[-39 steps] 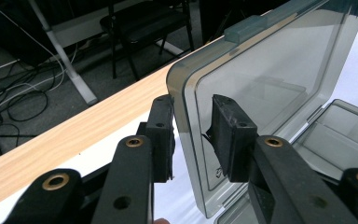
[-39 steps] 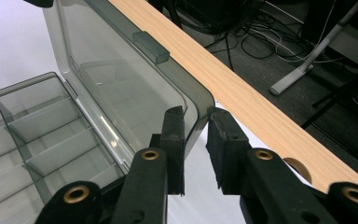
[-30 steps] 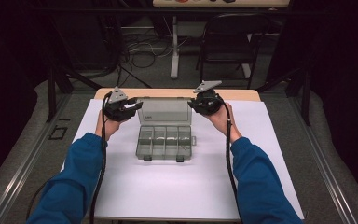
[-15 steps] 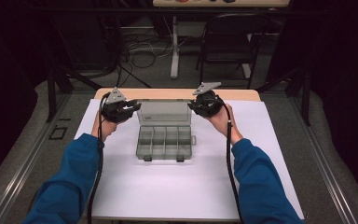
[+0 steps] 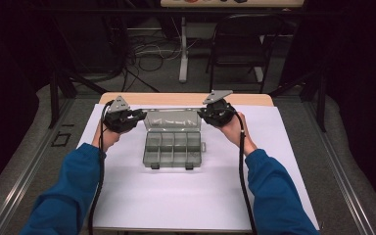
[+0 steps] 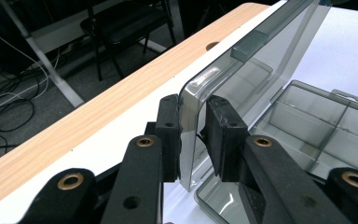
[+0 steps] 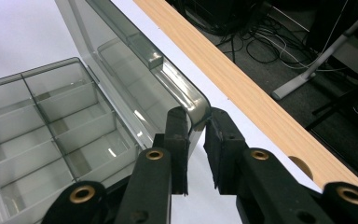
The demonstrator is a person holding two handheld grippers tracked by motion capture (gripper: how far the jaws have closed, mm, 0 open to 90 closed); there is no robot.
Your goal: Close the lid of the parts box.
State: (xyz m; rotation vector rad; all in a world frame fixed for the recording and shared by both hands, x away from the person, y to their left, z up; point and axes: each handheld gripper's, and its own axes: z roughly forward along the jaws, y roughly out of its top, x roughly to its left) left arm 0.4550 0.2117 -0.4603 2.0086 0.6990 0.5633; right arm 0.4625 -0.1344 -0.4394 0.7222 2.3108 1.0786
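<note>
Standing open near the middle of the bench (image 5: 127, 196), the clear compartment box (image 5: 172, 149) is the reference for this report. Its tray lies flat on the white sheet (image 5: 284, 161), and its lid (image 5: 171, 119) rises upright from the tray's far edge.

Left hand-held gripper (image 5: 139, 115): positioned at the lid's left upper corner. In the left gripper view the jaws straddle the lid (image 6: 193, 121) edge, having just been closing. One pad (image 6: 170, 135) lies against the plastic; the other pad (image 6: 221, 135) appears to stand just off it, though the clear wall makes this hard to judge. Not counted as a firm clamp.

Right hand-held gripper (image 5: 201, 113): positioned at the lid's right upper corner. In the right gripper view the jaws are narrowed around the lid's (image 7: 186, 100) rounded corner, and both pads (image 7: 177, 140) look to bear on it. Counted as clamped on the lid.

Tray compartments (image 7: 51, 135): empty as far as can be seen.

Progress, as judged: the box is unlatched and the lid raised, with both corners engaged. Whether the lid is to be swung down and shut or laid further back cannot be settled from this position. Remaining work is the lid's travel and release of both corners.
</note>
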